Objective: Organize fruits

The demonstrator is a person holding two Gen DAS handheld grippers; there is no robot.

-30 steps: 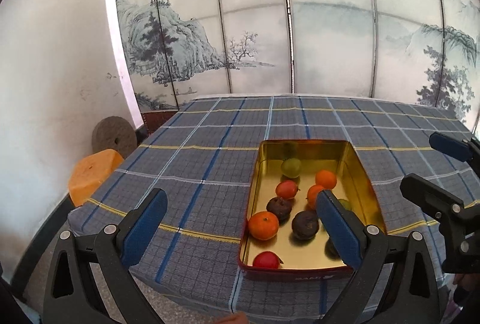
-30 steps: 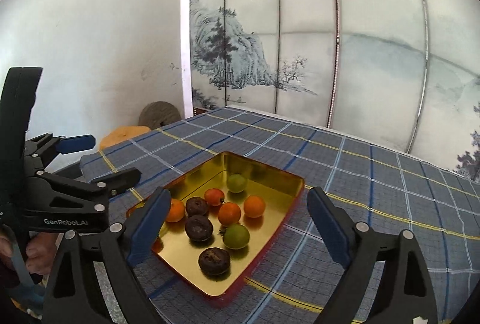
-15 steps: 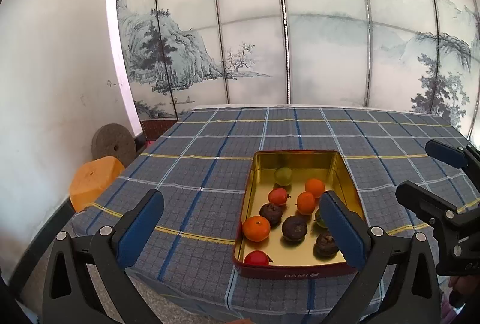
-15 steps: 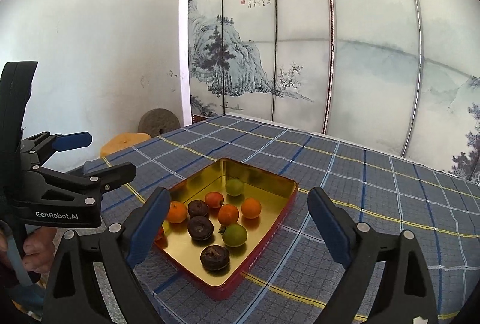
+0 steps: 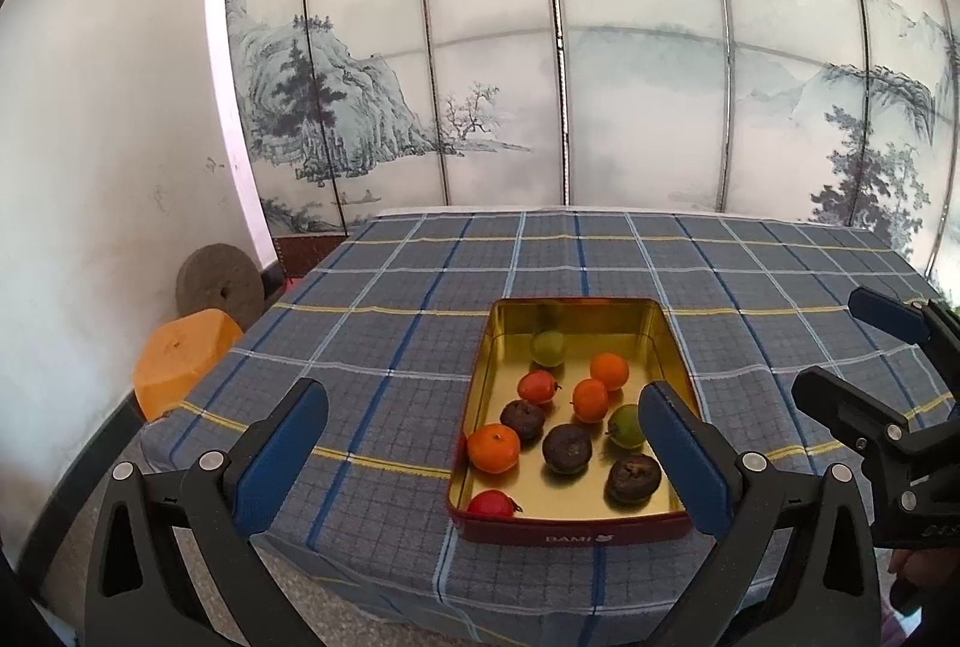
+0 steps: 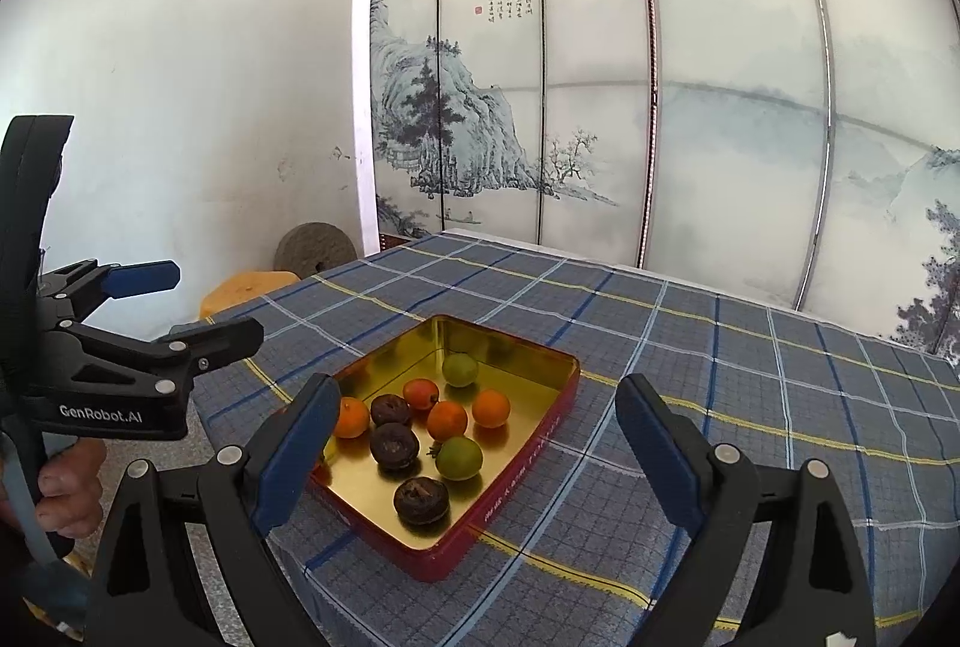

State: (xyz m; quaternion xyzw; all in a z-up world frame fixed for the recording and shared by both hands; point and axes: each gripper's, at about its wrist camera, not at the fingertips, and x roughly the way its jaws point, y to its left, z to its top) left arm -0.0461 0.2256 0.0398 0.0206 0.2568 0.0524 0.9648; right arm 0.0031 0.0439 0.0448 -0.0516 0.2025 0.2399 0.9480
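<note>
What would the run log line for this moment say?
left gripper: open, empty | right gripper: open, empty | red-sided gold metal tin: on checked tablecloth, holds all fruit | stage: both grippers clear of tin

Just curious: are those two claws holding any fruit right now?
No. Both the left hand-held gripper and the right hand-held gripper are open and empty; the fruit lies in the tin.

Both grippers: left gripper [image 5: 480, 458] and right gripper [image 6: 474, 458] have black frames, blue pads, silver screws; "GenRobot.AI" printed white.
</note>
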